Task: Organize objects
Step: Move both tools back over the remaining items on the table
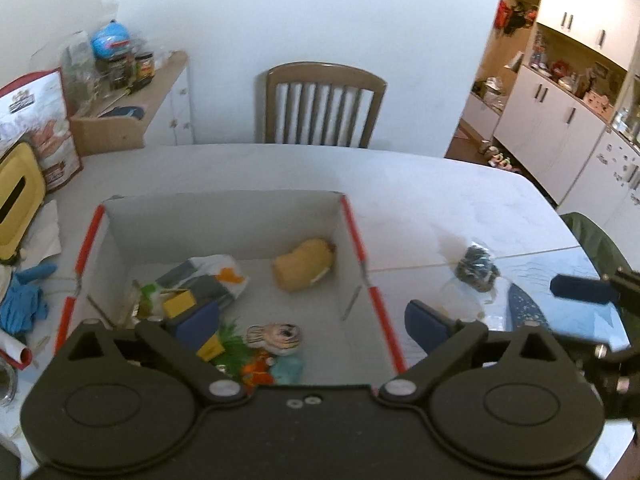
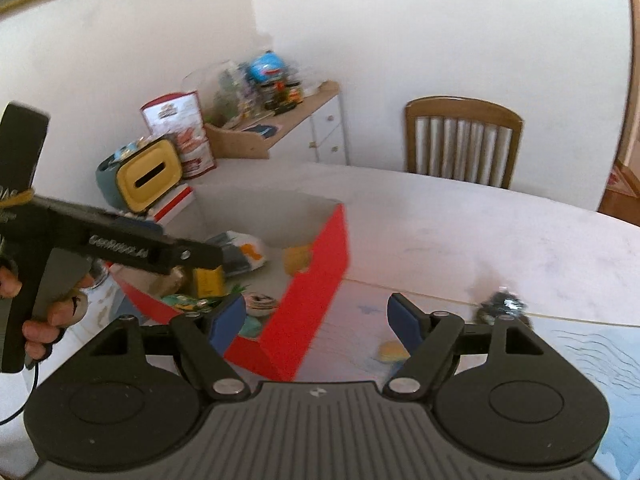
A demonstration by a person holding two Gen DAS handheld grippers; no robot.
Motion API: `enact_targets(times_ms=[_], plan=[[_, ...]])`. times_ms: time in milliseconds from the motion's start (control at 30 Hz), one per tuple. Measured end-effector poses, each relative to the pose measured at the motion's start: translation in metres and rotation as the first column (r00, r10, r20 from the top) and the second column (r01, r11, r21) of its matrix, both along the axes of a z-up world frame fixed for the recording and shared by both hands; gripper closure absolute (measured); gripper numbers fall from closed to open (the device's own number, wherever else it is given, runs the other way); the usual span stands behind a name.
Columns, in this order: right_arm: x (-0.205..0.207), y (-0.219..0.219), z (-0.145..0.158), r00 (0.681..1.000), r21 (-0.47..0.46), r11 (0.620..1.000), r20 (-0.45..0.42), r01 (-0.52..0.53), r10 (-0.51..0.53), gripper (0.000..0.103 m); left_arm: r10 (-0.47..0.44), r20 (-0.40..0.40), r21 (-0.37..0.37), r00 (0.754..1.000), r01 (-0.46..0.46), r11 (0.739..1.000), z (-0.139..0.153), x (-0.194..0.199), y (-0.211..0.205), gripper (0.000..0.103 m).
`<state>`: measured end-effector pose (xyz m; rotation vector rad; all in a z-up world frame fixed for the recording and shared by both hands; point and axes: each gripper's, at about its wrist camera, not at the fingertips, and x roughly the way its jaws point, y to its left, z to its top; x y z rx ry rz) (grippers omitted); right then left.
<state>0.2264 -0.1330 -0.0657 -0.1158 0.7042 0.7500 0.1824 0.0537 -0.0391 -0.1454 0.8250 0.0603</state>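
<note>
To your far left on the white table (image 1: 420, 184) lie crumpled blue gloves (image 1: 22, 300) and a yellow tissue holder (image 1: 18, 200) with a dark slot. Next comes the open cardboard box (image 1: 224, 216), red outside and grey inside. It holds a plastic bag with orange print (image 1: 218, 276) at the left rear, a tan stuffed toy (image 1: 304, 264) toward the right rear, a yellow block (image 1: 180, 304), a striped shell-like toy (image 1: 274, 336), and green, orange and teal pieces (image 1: 260, 368) at the near wall. Your left gripper (image 1: 312, 326) hangs over the box, jaws spread wide, holding nothing. Right of the box, a dark crumpled bundle (image 2: 502, 306) sits on the table, well apart from it. Your right gripper (image 2: 318, 322) hovers between box and bundle, jaws also wide and empty, with a small yellow and white object (image 2: 390, 352) on the table beneath it.
</note>
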Motion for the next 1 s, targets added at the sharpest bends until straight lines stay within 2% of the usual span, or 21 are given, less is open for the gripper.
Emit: enact_targets(times_ms=[233,567,767,1000], plan=[[0.023,-0.053,0.007,0.994,0.006,0.994,0.016,0.112,-0.112,0.025,-0.053,0.017,-0.016,0.998,0.053,0.998,0.001,0.006,-0.034,0.001],[0.054,-0.118,-0.011,0.973,0.003,0.974,-0.028,0.229,-0.229,0.025,-0.117,-0.002,-0.01,0.993,0.117,0.993,-0.017,0.022,-0.087,0.001],[0.068,-0.134,-0.032,0.965,-0.011,0.967,-0.07,0.254,-0.254,0.025,-0.158,-0.034,0.009,0.987,0.159,0.987,-0.039,0.03,-0.124,0.001],[0.081,-0.145,-0.054,0.965,-0.04,0.971,-0.107,0.237,-0.24,0.025,-0.148,-0.07,0.065,0.987,0.153,0.986,-0.064,0.047,-0.143,0.001]])
